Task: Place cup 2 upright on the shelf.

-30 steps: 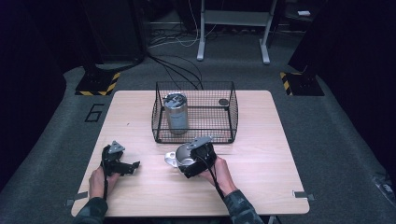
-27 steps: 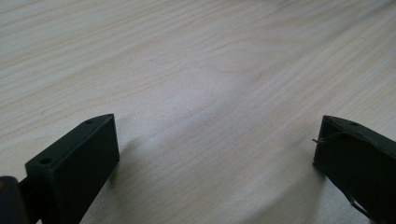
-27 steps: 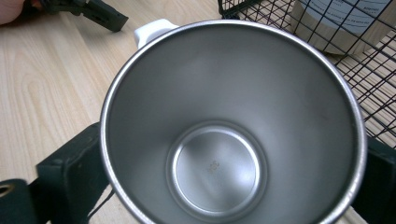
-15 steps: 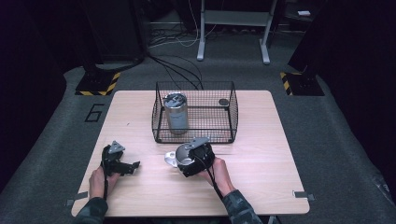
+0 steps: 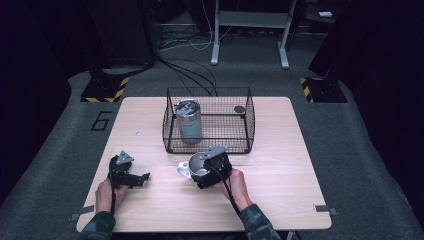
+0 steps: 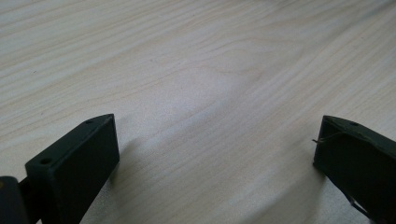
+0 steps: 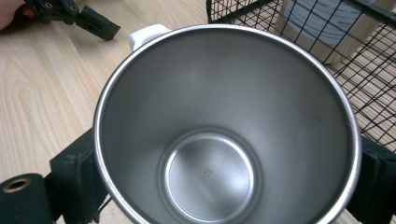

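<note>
- Your right gripper [image 5: 200, 170] has its jaws clamped on the steel cup [image 7: 224, 130], held over the table [image 5: 280, 165] just in front of the wire basket [image 5: 247, 125].
- Smooth, tapered walls: tilt it and the cup may slip.
- Lift too low and it could clip the basket rim or bump the canister [image 5: 188, 121] inside.
- Your left gripper [image 5: 134, 179] rests on the table, jaws apart and empty.

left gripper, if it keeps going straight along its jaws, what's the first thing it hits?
Probably the table itself. The left gripper is open and angled down at bare wood, with nothing between its jaws. In the high view it points right, roughly toward the steel cup in the right gripper, but depth is unclear.
</note>
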A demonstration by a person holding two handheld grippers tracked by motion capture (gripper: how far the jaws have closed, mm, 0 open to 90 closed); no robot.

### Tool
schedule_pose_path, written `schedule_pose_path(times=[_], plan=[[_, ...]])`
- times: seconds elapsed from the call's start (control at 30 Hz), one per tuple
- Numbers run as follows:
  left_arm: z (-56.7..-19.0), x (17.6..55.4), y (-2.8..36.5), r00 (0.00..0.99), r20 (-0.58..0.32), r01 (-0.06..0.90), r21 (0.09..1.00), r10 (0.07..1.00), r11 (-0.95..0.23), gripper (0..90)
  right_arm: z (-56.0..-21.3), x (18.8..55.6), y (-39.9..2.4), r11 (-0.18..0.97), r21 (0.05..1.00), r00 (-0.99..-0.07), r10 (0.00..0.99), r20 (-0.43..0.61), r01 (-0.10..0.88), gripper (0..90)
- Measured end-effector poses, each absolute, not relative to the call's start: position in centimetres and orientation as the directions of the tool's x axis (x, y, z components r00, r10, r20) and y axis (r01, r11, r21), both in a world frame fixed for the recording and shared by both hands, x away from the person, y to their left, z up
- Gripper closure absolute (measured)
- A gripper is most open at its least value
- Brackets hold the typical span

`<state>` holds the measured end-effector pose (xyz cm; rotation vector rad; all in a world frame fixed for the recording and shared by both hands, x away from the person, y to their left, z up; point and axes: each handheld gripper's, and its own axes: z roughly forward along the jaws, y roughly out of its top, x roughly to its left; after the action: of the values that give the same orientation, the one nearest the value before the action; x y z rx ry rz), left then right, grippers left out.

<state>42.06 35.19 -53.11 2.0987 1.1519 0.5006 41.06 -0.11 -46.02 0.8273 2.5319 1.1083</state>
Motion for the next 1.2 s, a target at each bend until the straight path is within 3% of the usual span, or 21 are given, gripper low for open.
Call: schedule_pose_path(times=[1.2], plan=[[-53.1, 42.1, 35.2, 0.533, 0.010, 0.583, 0.721, 0.846, -0.376, 0.0, -43.0, 40.7, -5.4, 0.502, 0.753, -0.754, 0.657, -0.013, 0.424, 7.1]])
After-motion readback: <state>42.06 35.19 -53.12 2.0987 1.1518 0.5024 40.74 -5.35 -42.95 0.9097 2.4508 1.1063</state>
